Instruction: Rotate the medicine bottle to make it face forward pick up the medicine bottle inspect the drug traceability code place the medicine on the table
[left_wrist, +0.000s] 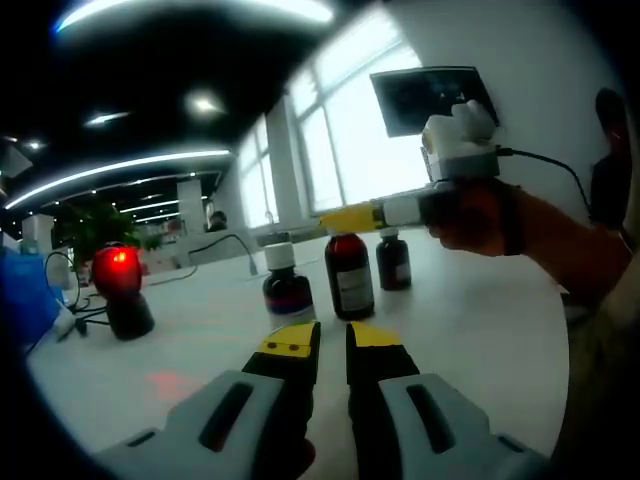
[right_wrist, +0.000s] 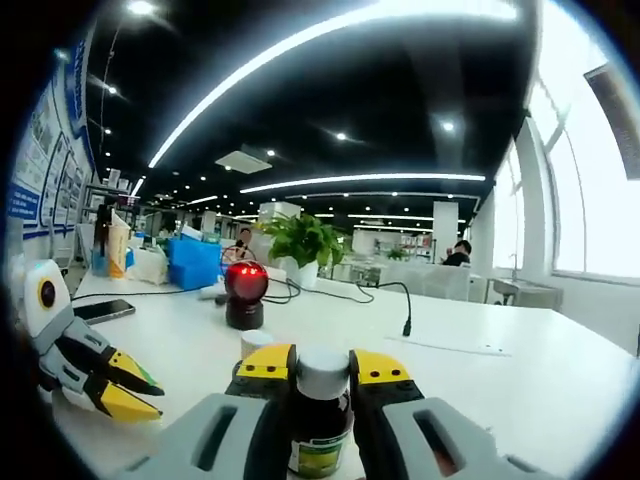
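Brown medicine bottle (right_wrist: 320, 420) sits clamped between the right hand-held gripper (right_wrist: 322, 368) jaws.

Ceiling strip lights (right_wrist: 340, 40) glared white across the top of both views. Windows (left_wrist: 370, 130) at upper right of the left gripper view were blown out, casting a hazy wash. The table (right_wrist: 500, 380) was evenly bright, with faint shadows. Straight lines bowed toward the edges; the left gripper view was slightly soft.
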